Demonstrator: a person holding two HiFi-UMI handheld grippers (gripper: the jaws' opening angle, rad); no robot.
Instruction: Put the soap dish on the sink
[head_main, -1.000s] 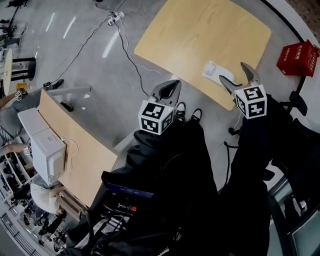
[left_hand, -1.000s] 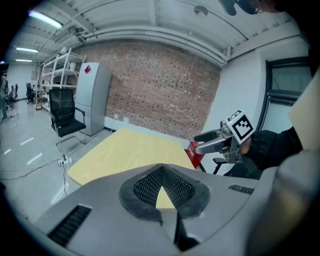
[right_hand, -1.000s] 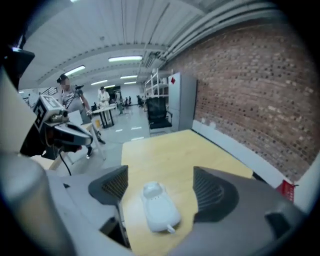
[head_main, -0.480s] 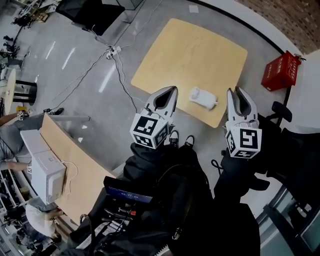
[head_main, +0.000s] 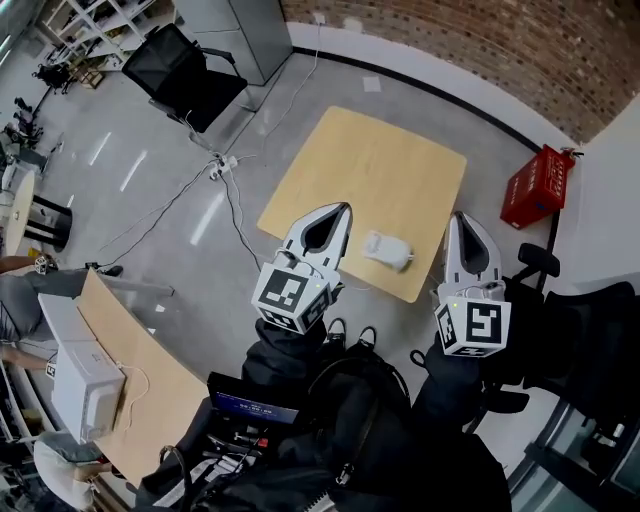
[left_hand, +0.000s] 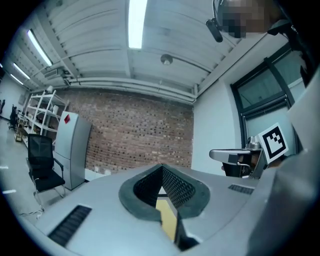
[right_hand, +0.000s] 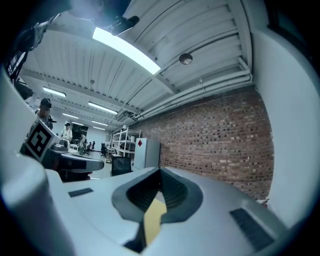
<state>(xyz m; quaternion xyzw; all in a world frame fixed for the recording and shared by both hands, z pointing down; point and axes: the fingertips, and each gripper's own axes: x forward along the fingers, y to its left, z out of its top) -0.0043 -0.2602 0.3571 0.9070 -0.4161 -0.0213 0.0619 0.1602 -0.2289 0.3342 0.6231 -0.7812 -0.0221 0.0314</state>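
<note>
A small white soap dish lies near the front edge of a pale wooden table far below me. My left gripper is held high and level, to the left of the dish in the head view, its jaws shut and empty. My right gripper hangs to the dish's right; its jaws have just been closing and now meet with nothing between them. In the left gripper view the left gripper points at a brick wall. The right gripper faces the same wall. No sink shows.
A red box sits on the floor right of the table. A black office chair and a grey cabinet stand at the back left. Cables trail over the floor. A wooden desk carries a white box.
Both grippers have risen well above the table. The right jaws went from wide open to shut on nothing. The head view now takes in the brick wall and more floor.
</note>
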